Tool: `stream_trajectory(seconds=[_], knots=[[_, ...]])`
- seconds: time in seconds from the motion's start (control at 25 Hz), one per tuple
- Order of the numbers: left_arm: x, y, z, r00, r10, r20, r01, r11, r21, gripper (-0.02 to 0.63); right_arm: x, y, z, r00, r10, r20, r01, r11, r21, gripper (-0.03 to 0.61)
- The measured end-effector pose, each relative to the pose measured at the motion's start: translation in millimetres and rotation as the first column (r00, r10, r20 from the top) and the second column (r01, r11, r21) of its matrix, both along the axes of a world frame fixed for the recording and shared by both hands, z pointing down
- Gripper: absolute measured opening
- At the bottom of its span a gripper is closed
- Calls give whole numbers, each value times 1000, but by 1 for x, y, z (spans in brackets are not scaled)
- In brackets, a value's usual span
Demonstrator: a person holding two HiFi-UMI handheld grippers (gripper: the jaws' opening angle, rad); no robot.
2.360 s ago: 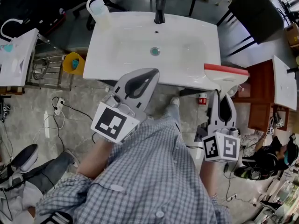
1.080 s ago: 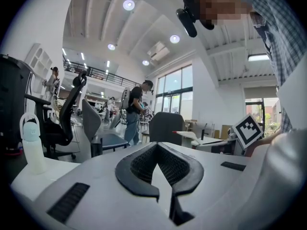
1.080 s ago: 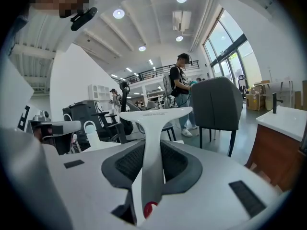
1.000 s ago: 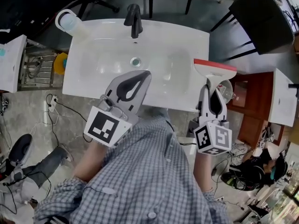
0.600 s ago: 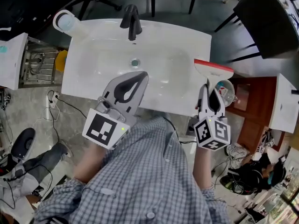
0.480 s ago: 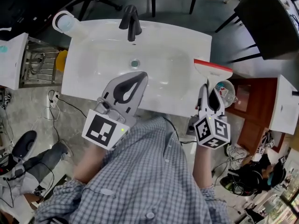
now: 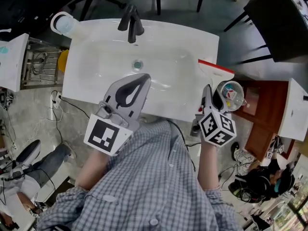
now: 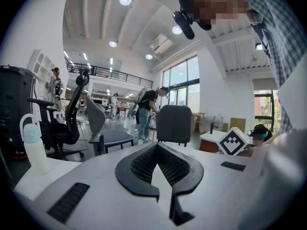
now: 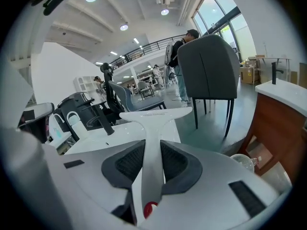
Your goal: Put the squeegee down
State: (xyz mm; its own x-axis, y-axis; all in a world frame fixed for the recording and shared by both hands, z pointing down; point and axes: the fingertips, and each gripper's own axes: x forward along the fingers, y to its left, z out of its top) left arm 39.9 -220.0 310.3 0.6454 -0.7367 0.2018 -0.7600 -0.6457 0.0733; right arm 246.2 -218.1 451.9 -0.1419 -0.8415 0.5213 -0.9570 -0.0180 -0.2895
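Observation:
The squeegee [image 7: 215, 72] is white with a red blade edge, and it hangs over the right rim of the white sink [image 7: 96, 83]. My right gripper [image 7: 208, 88] is shut on its handle. In the right gripper view the white T-shaped squeegee [image 9: 152, 128] stands up between the dark pads, its head level above them. My left gripper [image 7: 143, 77] hovers over the sink's front rim, shut and holding nothing. In the left gripper view the left gripper [image 8: 156, 148] has its pads meeting at the tips.
A black faucet [image 7: 130, 22] stands at the sink's back, with the drain [image 7: 138, 65] mid-basin. A pale bottle [image 7: 63, 23] sits at the back-left corner. Right of the sink are a small bin [image 7: 231, 93], a wooden cabinet [image 7: 267, 114] and a black chair [image 7: 281, 18].
The right gripper has turned a little, so the squeegee's blade now slants; it stays by the sink's right rim. The left gripper holds its place, shut.

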Motion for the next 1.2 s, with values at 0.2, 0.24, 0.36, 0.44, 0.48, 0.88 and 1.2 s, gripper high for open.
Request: stream_trajectory(seconds=[0.2,0.24,0.36,0.44,0.48,0.88,1.2], knots=[[4,-2,4,1000,-1,15,1,1000,-4,3,0,-4,18,1000,-5,16,6,999,-47,89],[5,-3,5,1000,-2,17,2,1000,-7,3,0,-5,21,1000,-6,21,7,998,-57,89],[3,-3,8,1000,-8,18,9,1000,-17,3,-2,-6,30,1000,-10,22,11,996,-86,89],[1,-3,10,1000,-14,22,14,1000,-25,3,-2,-8,35,1000,-8,27,10,994,-106,89],[0,-3,11,1000,-16,24,17,999,-29,3,-2,-9,38,999,-6,32,9,993,-116,89],[-2,-3,17,999,-28,26,29,999,-44,3,-6,-12,62,999,-28,-14,25,974,-227,89],[4,-5,21,1000,-18,25,19,999,-47,3,-6,-18,71,998,-16,-56,-1,960,-281,89]])
